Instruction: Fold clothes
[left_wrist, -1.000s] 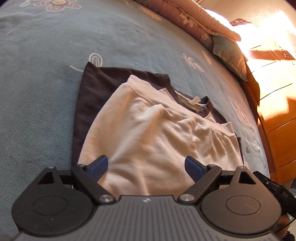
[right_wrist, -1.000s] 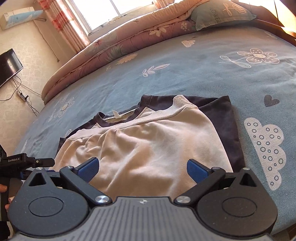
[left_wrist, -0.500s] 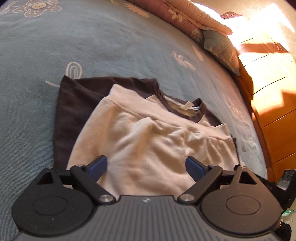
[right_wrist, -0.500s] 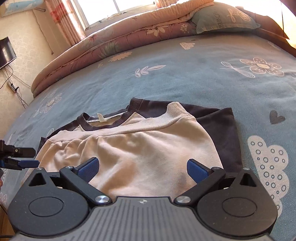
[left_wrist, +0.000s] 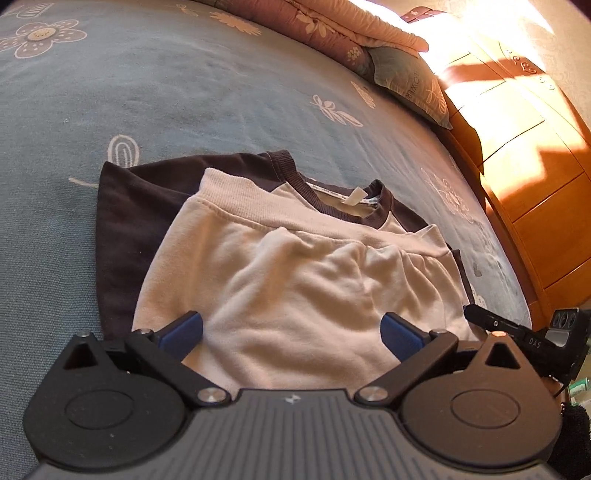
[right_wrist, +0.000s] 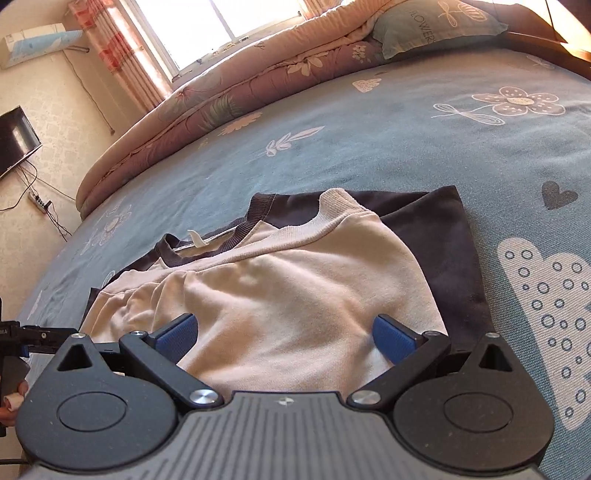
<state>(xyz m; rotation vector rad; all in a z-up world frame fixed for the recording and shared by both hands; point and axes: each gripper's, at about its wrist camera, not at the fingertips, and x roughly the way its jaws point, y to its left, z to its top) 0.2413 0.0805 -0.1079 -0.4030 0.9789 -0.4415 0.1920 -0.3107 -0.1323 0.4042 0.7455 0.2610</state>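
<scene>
A cream shirt (left_wrist: 295, 280) with dark brown sleeves and collar lies folded on the blue patterned bed sheet (left_wrist: 184, 92). A white label (left_wrist: 352, 195) shows at its neck. My left gripper (left_wrist: 291, 334) hovers over the near edge of the cream cloth. Its jaws are opening and its blue pads (left_wrist: 181, 332) stand wide apart without pressing on the cloth. In the right wrist view the same shirt (right_wrist: 295, 295) lies under my right gripper (right_wrist: 284, 336), which is open, its pads wide over the near cream edge. The brown sleeve (right_wrist: 443, 236) lies flat to the right.
A rolled floral quilt (right_wrist: 240, 96) and a pillow (right_wrist: 424, 29) line the far side of the bed. A wooden cabinet (left_wrist: 535, 184) stands along the bed's right side in the left wrist view. A TV (right_wrist: 14, 136) hangs on the wall. A hand (right_wrist: 11, 402) shows at the left edge.
The left gripper has rolled and its jaws have spread a little wider. The right gripper has sunk slightly closer to the shirt. The shirt has not moved.
</scene>
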